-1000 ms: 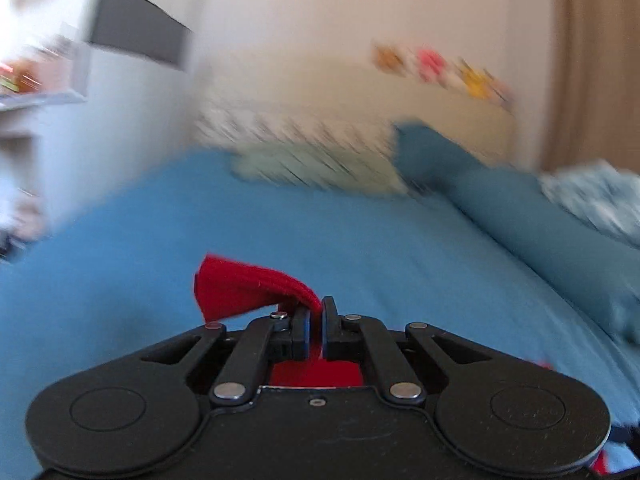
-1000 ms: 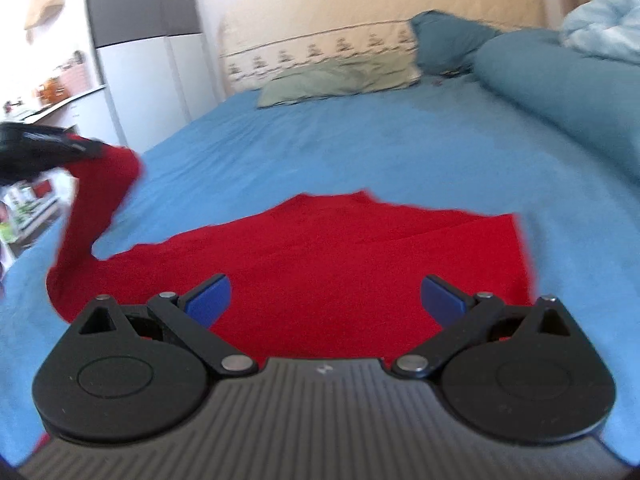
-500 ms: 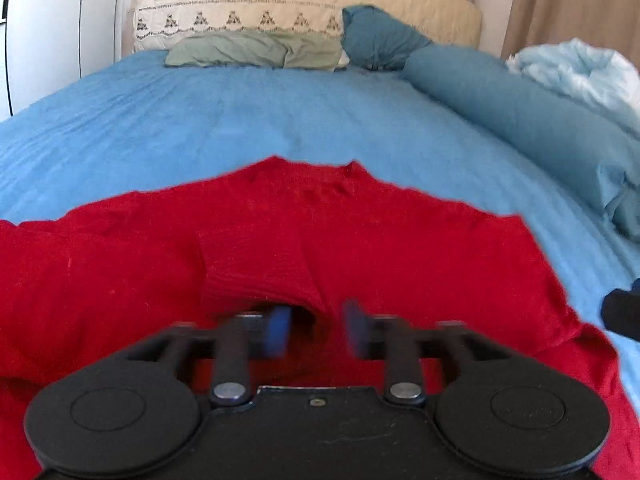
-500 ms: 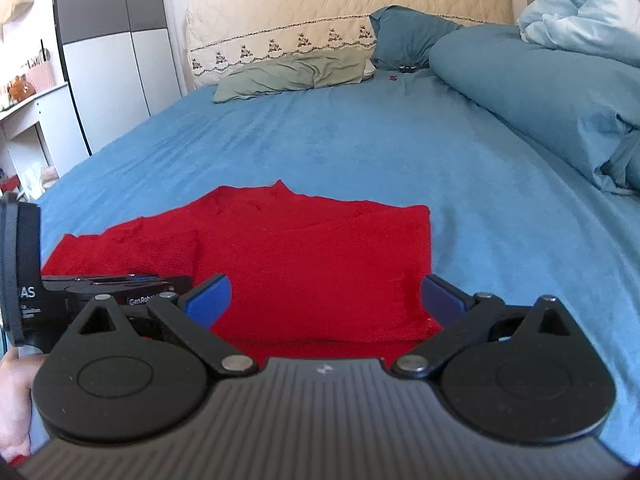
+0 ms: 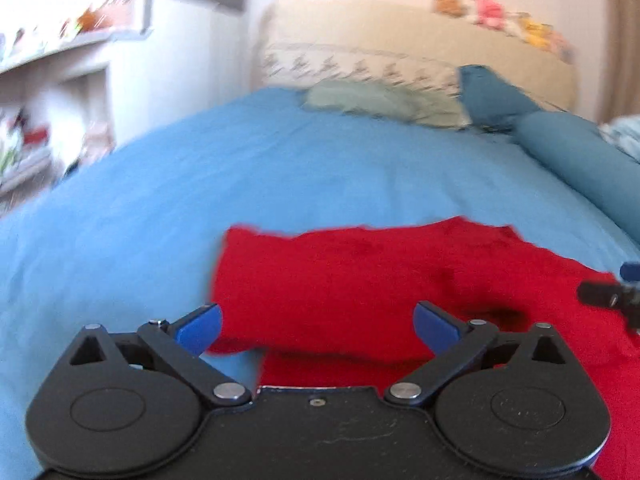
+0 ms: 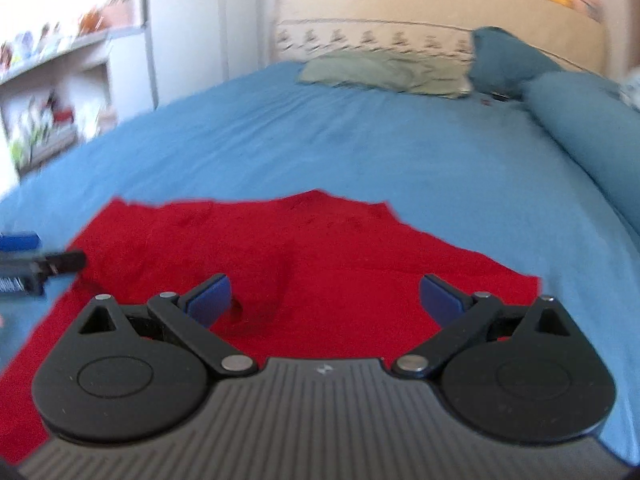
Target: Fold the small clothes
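A small red knit garment (image 5: 360,280) lies flat on the blue bed sheet (image 5: 200,184), with its left sleeve folded in over the body. It also shows in the right wrist view (image 6: 320,248). My left gripper (image 5: 316,326) is open and empty, just above the garment's near left edge. My right gripper (image 6: 324,298) is open and empty over the garment's near part. The left gripper's tip shows at the left of the right wrist view (image 6: 40,260); the right gripper's tip shows at the right of the left wrist view (image 5: 608,294).
A green pillow (image 6: 380,72), a dark teal pillow (image 6: 504,60) and a teal rolled duvet (image 6: 580,120) lie at the bed's head and right side. A white wardrobe (image 6: 188,32) and shelves (image 6: 52,80) stand to the left.
My left gripper carried the red sleeve over the garment, opened and let it go, then drew back to the left. The right gripper stayed open and shifted slightly.
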The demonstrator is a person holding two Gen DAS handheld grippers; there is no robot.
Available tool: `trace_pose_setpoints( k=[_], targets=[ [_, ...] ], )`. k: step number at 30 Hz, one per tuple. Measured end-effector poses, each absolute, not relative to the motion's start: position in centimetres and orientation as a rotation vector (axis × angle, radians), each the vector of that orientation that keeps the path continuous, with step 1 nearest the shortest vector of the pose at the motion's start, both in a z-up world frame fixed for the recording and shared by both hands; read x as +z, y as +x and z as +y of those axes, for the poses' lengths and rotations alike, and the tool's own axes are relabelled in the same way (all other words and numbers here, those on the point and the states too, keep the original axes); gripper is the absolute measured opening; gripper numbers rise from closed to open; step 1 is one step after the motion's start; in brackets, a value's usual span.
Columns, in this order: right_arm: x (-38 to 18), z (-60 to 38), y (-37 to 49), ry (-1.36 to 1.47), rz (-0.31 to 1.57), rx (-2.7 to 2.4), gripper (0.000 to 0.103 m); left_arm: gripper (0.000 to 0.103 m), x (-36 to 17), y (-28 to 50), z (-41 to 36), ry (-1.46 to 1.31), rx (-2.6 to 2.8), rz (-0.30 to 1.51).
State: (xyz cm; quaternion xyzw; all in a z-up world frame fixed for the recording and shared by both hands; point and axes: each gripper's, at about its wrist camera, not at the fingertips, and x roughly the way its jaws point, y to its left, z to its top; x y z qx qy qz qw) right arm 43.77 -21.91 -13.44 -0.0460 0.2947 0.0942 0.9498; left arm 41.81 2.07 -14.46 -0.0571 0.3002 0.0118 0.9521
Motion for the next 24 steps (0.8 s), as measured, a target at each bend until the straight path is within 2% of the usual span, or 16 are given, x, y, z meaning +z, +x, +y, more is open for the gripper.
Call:
trace_pose_setpoints(
  k=[4,5,6,7,9,10,14,19,21,24],
  targets=[
    [-16.6,-17.7,46.7,-0.171,0.635,0.233,0.103,0.103,-15.7,42.3,4.5,-0.192,0.068,0.624],
    [-17.3,-16.9,47.2,-0.187,0.643,0.232,0.095,0.103,-15.9,42.2,4.8,-0.186,0.077,0.629],
    [-18.0,-16.1,47.9,-0.2,0.655,0.238,0.082,0.103,-16.1,42.3,5.1,-0.177,0.085,0.633],
    [-18.6,-15.5,48.5,-0.21,0.669,0.246,0.074,0.103,-16.2,42.2,5.3,-0.175,0.085,0.636],
    [-19.2,-15.1,49.1,-0.216,0.678,0.234,0.04,0.103,-16.4,42.0,5.9,-0.184,0.079,0.642],
    [-19.2,-15.4,49.1,-0.194,0.668,0.213,0.036,0.103,-16.5,42.0,6.1,-0.189,0.076,0.648],
    [-18.7,-18.3,48.3,-0.043,0.646,0.146,0.037,0.103,-16.9,41.9,6.2,-0.199,0.066,0.66],
    [-19.9,-19.9,47.3,0.004,0.676,0.17,0.049,0.103,-17.7,42.1,5.8,-0.19,0.055,0.672],
    [-19.9,-20.0,47.2,0.022,0.667,0.183,0.061,0.103,-18.0,42.2,5.6,-0.168,0.063,0.677],
    [-19.7,-20.5,47.1,0.065,0.648,0.175,0.062,0.103,-18.2,42.5,5.9,-0.182,0.075,0.679]
  ],
)
